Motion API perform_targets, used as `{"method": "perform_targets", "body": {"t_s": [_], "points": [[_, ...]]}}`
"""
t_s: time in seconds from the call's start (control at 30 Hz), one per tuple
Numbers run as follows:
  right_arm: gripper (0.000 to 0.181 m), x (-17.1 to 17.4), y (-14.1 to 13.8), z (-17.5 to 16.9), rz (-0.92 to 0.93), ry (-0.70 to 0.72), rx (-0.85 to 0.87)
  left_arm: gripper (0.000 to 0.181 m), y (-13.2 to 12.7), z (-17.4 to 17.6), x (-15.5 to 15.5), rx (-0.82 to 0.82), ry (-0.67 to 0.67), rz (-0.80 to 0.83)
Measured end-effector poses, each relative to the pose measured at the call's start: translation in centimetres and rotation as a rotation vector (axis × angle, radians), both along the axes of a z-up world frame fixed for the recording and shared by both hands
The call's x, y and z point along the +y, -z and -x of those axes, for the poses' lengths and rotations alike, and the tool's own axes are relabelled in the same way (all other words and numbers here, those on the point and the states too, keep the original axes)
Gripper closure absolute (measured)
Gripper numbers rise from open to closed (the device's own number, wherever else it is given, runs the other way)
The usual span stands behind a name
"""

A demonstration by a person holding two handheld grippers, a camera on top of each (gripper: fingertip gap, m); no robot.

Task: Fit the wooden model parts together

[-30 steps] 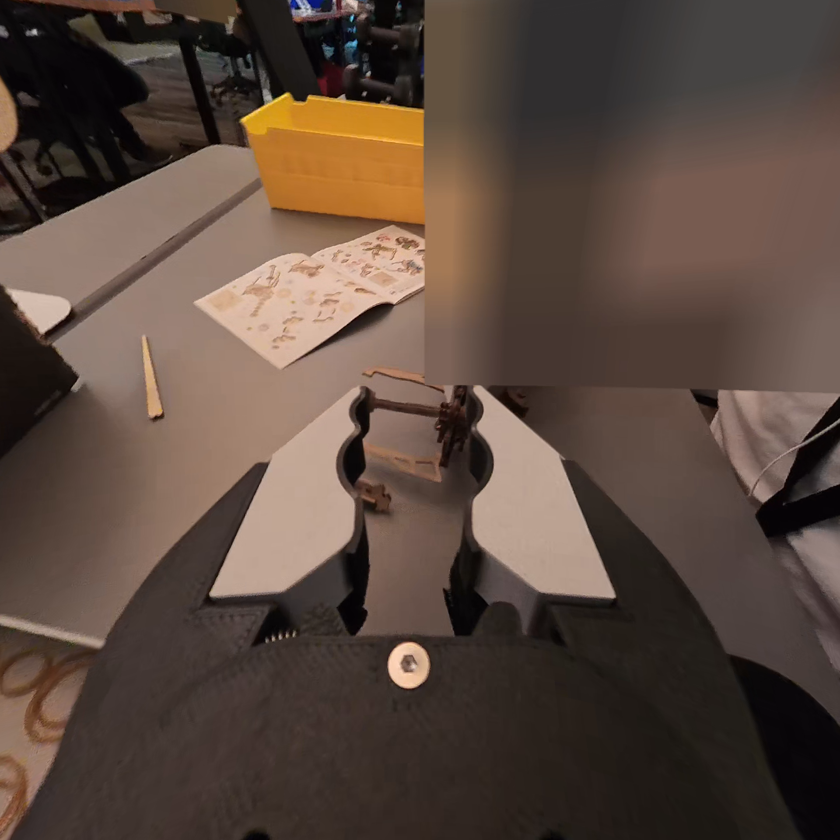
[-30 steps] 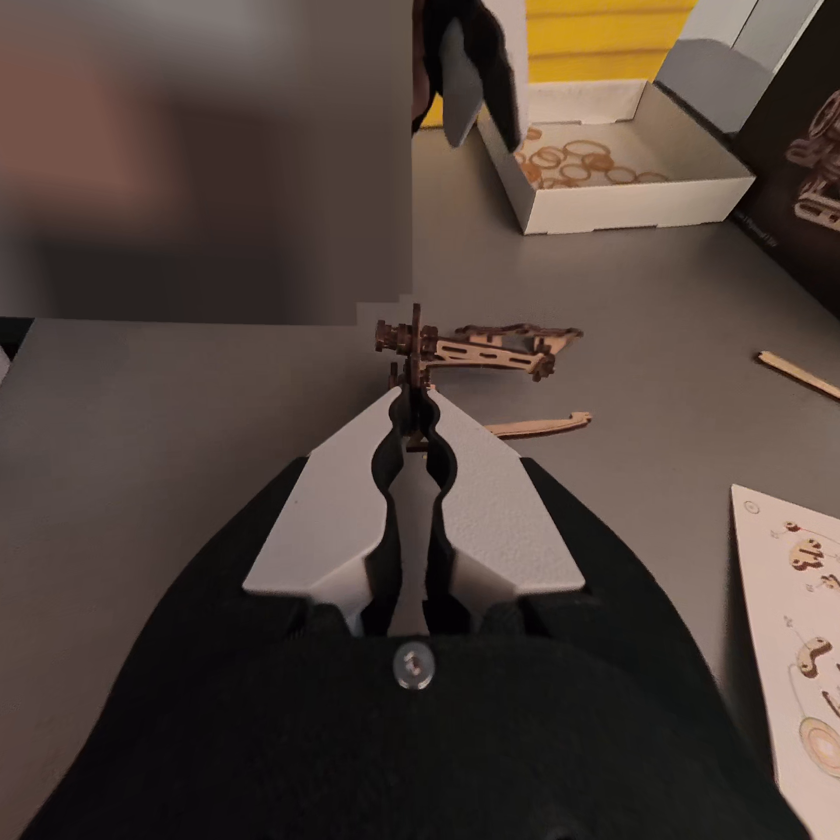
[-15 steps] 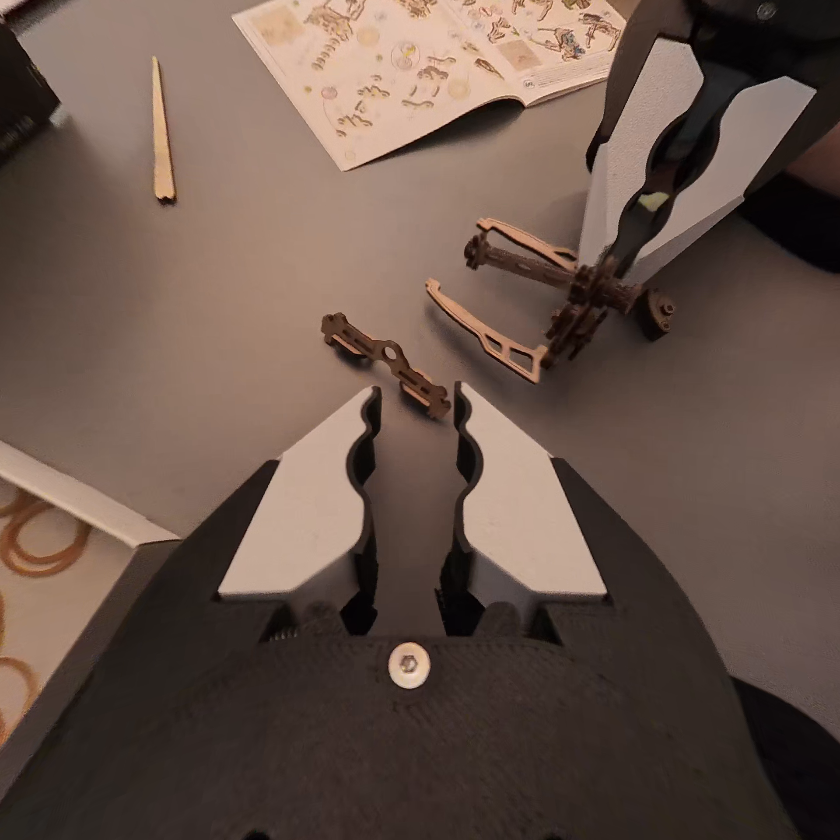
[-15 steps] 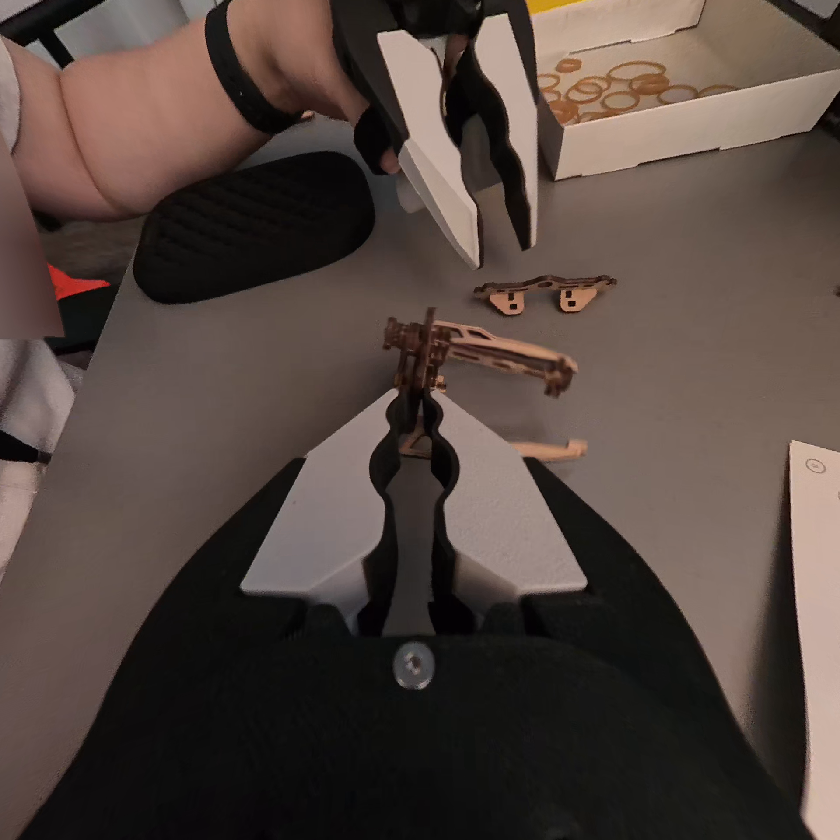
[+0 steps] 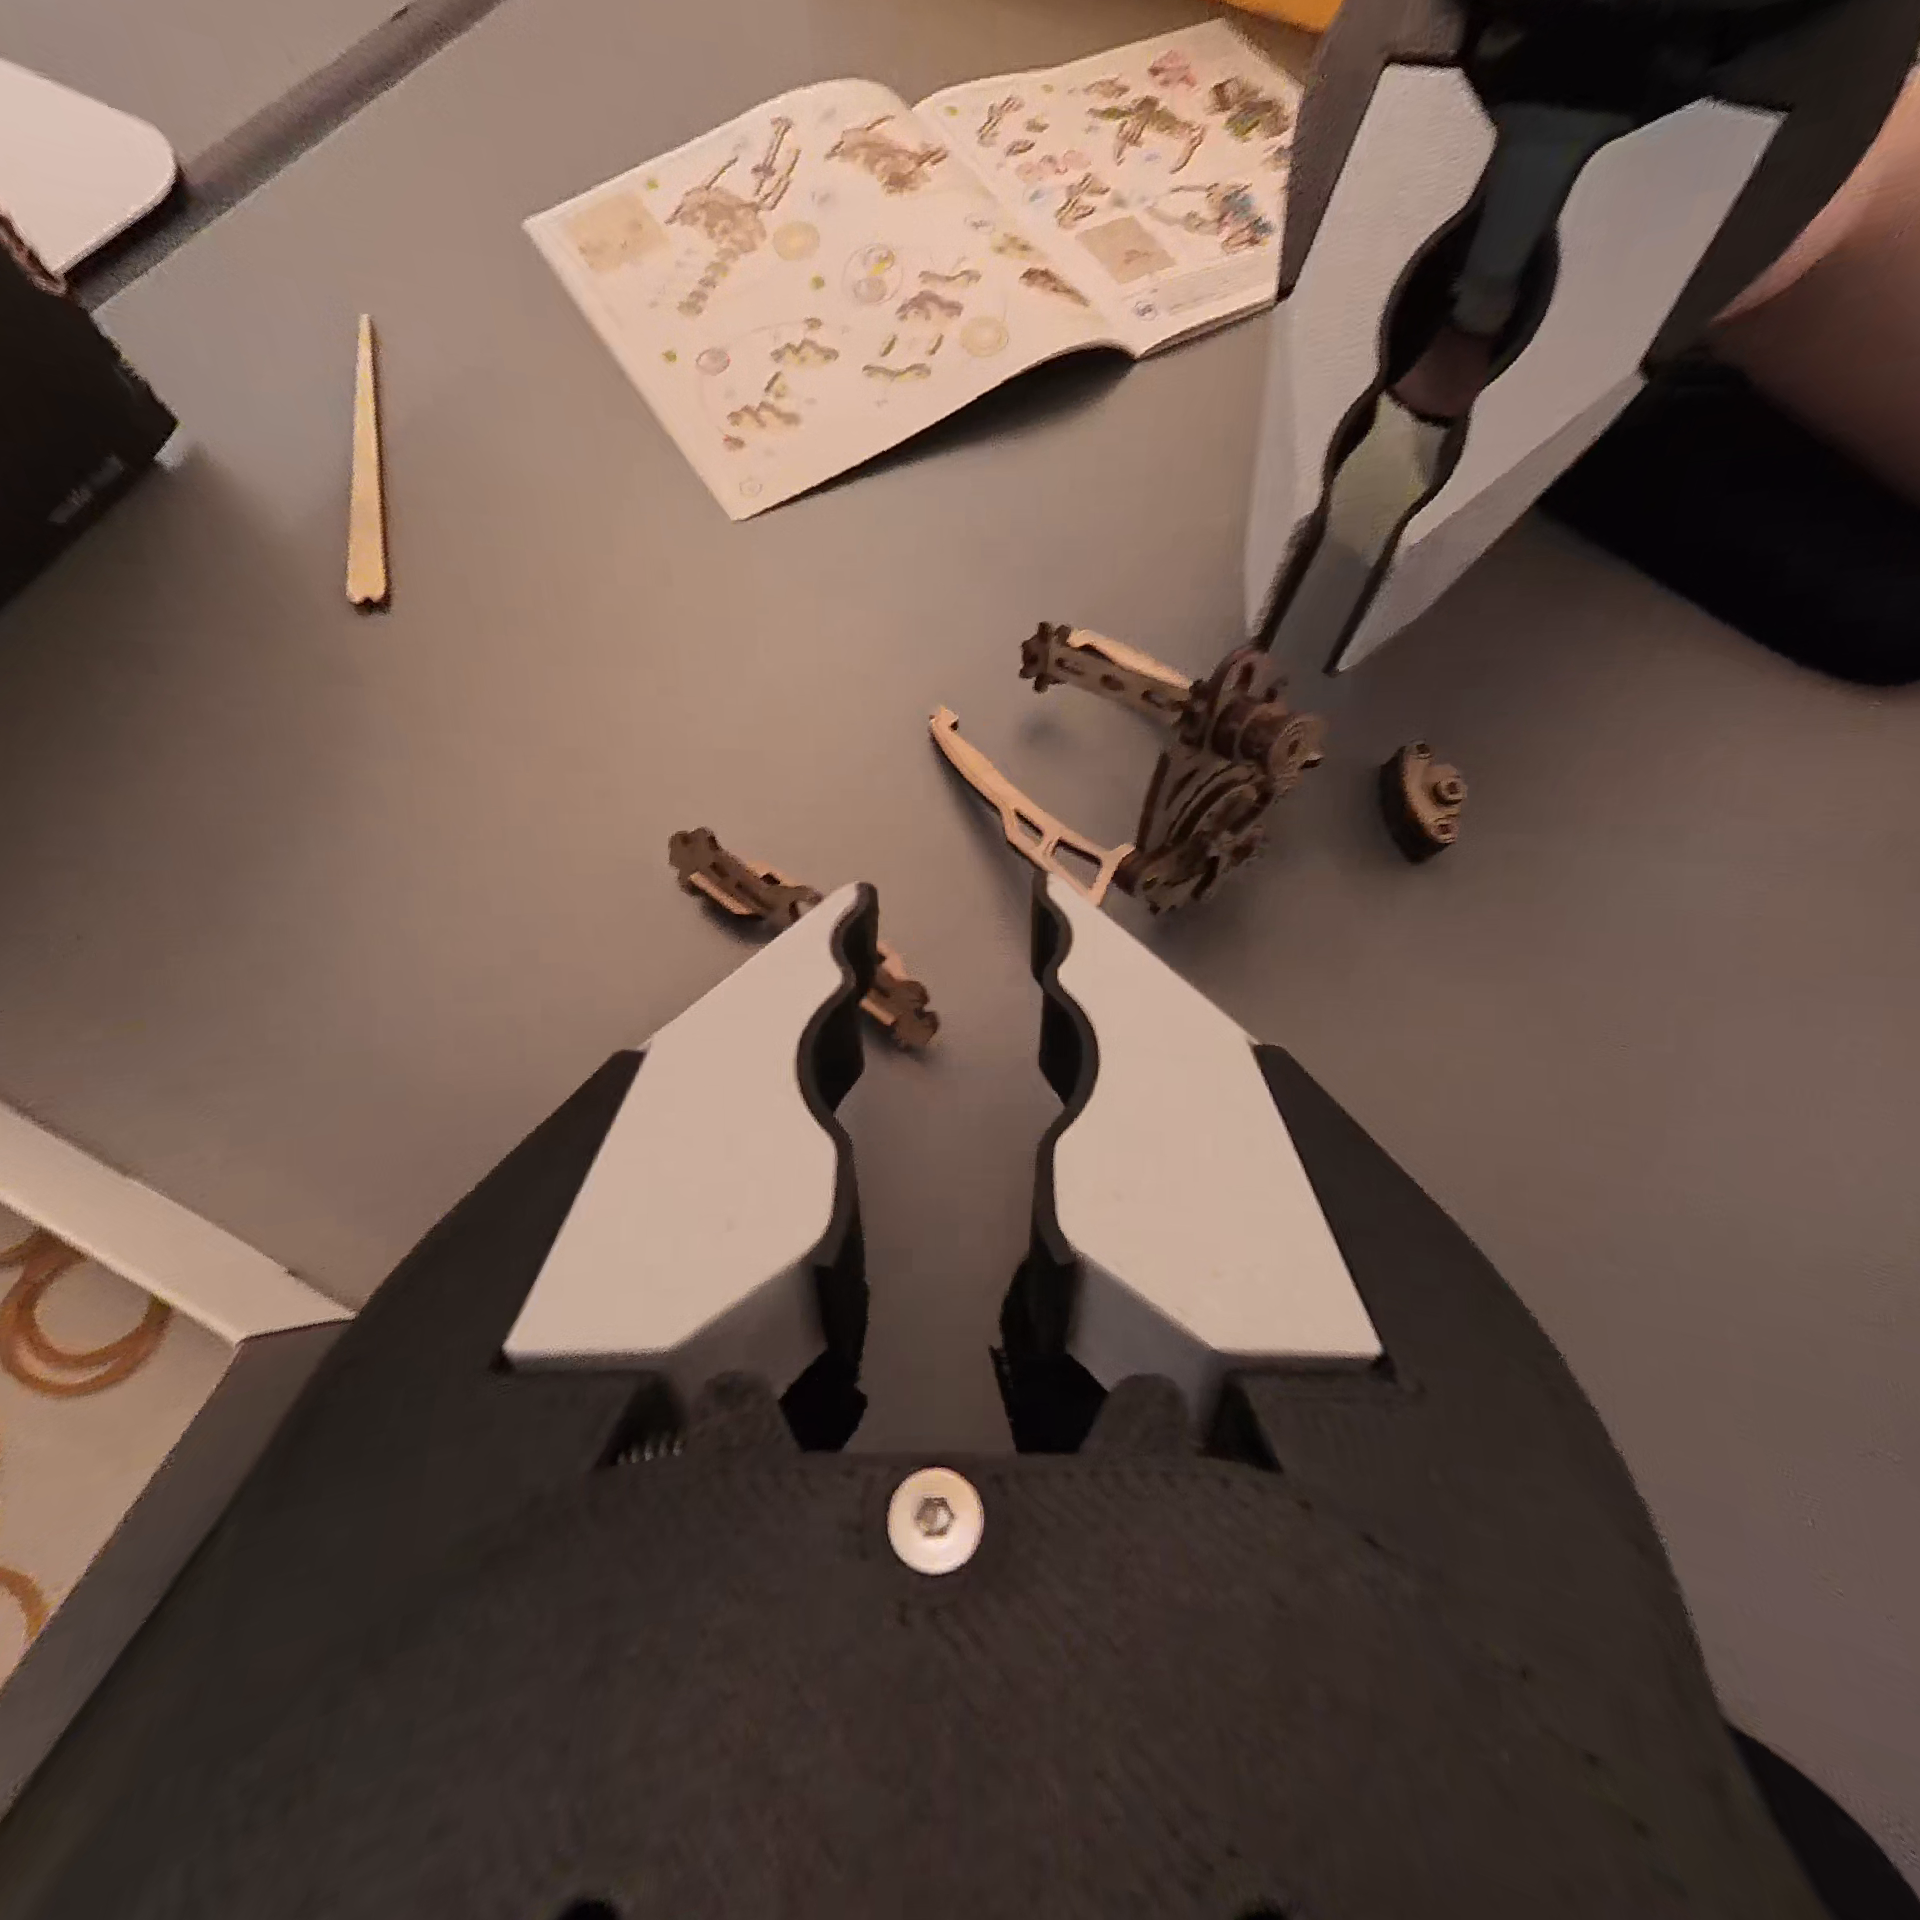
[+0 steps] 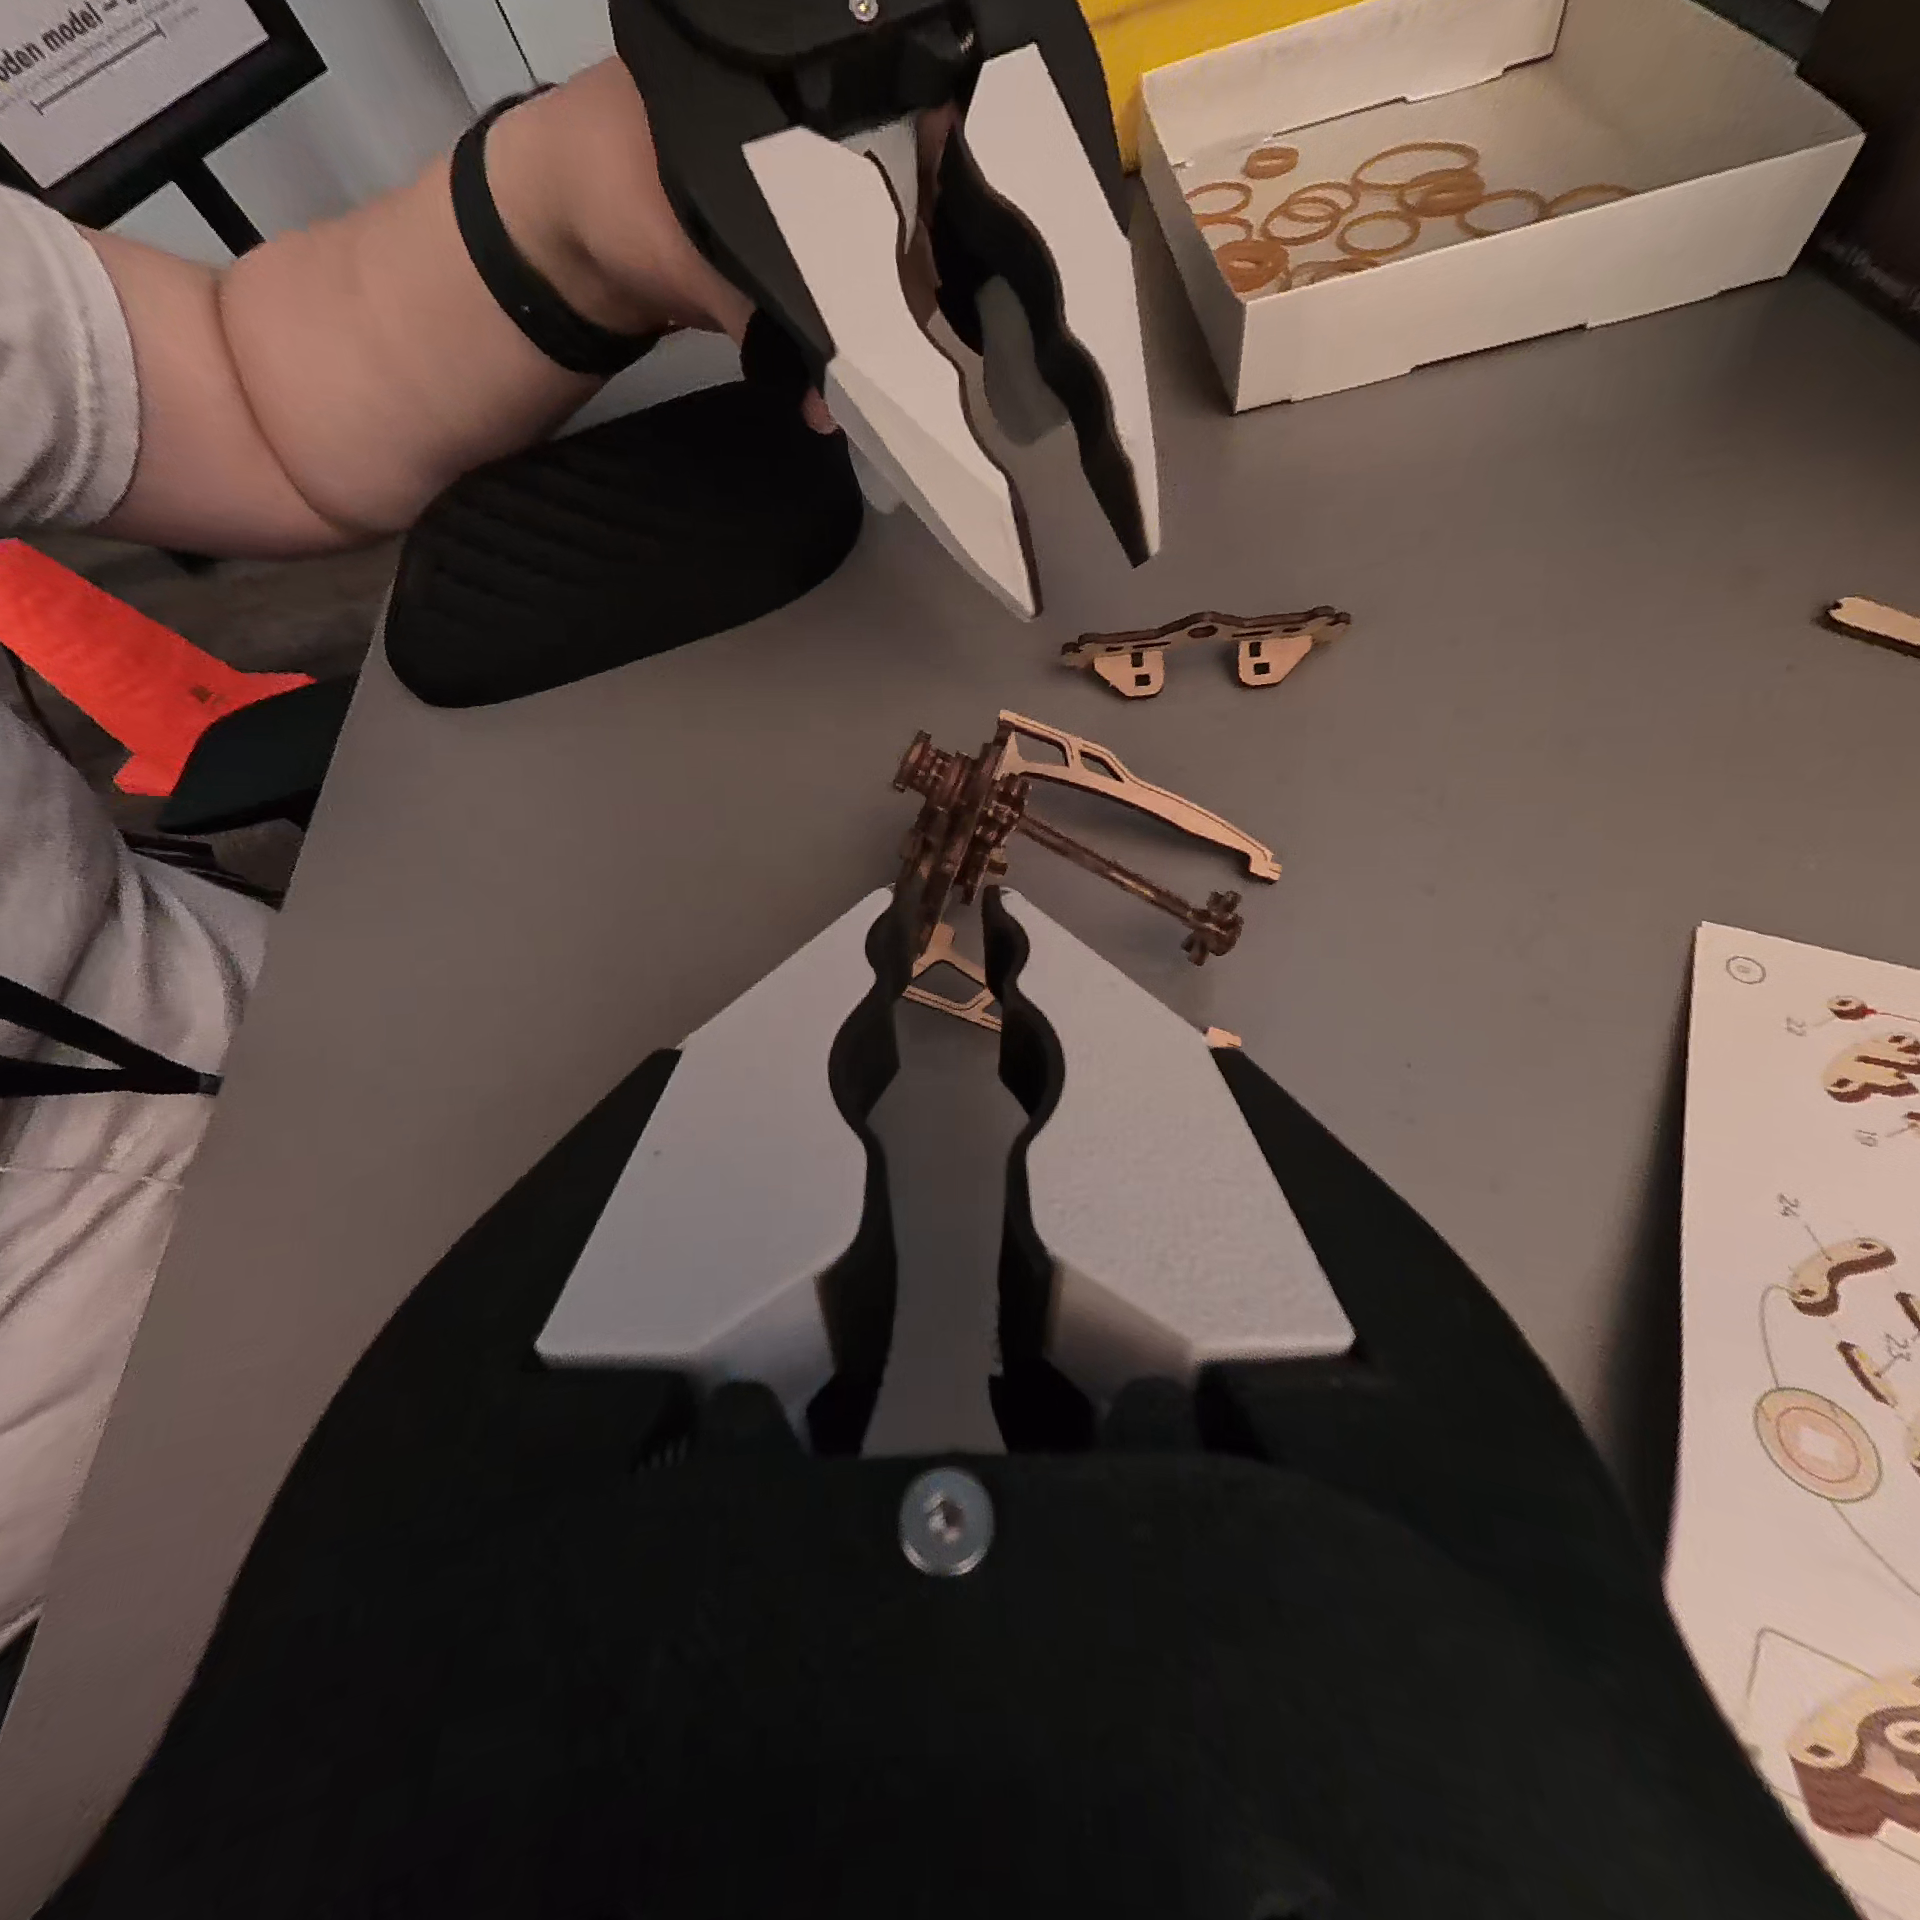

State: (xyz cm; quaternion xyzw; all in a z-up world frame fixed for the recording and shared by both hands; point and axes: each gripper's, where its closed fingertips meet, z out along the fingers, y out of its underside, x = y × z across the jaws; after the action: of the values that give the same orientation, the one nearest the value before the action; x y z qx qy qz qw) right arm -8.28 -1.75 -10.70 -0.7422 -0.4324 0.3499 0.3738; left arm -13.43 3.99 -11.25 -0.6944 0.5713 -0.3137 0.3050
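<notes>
A half-built wooden assembly (image 5: pixel 1210 790) of stacked gears with two thin arms rests on the grey table (image 5: pixel 520 779). It also shows in the right wrist view (image 6: pixel 966 810). My right gripper (image 6: pixel 943 906) hovers at its gear stack with jaws a little apart; in the left wrist view (image 5: pixel 1307 649) table shows between its tips. A loose flat wooden bracket (image 5: pixel 727 873) lies on the table, also in the right wrist view (image 6: pixel 1205 646). My left gripper (image 5: pixel 953 894) is open and empty just above it, its left finger covering the bracket's middle. It hangs over the bracket in the right wrist view (image 6: pixel 1083 580).
A small dark wooden knob (image 5: pixel 1418 802) lies right of the assembly. An open instruction booklet (image 5: pixel 914 260) and a wooden stick (image 5: pixel 366 468) lie farther back. A white box (image 6: pixel 1455 332) holds rubber bands. A black pad (image 6: pixel 623 551) sits under a person's forearm (image 6: pixel 343 384). My right fingertips sit around 9 cm from my left ones. To reach the loose flat wooden bracket (image 5: pixel 727 873) in a straight line is about 4 cm for my left fingers, about 12 cm for my right.
My left gripper swung down and forward over the loose bracket. My right gripper's jaws have widened off the assembly, which has tipped and now rests on the table.
</notes>
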Motion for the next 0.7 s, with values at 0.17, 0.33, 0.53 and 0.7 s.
{"method": "perform_targets", "body": {"t_s": [0.17,0.33,0.53,0.7], "points": [[0.167,-0.9,0.7,-0.6,-0.018,-0.049,-0.079,0.158,-0.7,0.0,0.6,-0.067,-0.040,0.063],[0.165,-0.6,-0.3,-1.5,-0.030,-0.022,-0.029,0.158,-0.3,0.4,1.8,-0.053,-0.105,0.056],[0.165,-0.6,1.8,-0.3,-0.019,-0.025,-0.127,0.157,0.3,-0.3,0.6,-0.018,-0.056,0.025],[0.167,-0.2,2.2,1.5,0.026,0.029,-0.111,0.156,-0.1,-1.4,-2.0,-0.050,0.047,0.086]]}}
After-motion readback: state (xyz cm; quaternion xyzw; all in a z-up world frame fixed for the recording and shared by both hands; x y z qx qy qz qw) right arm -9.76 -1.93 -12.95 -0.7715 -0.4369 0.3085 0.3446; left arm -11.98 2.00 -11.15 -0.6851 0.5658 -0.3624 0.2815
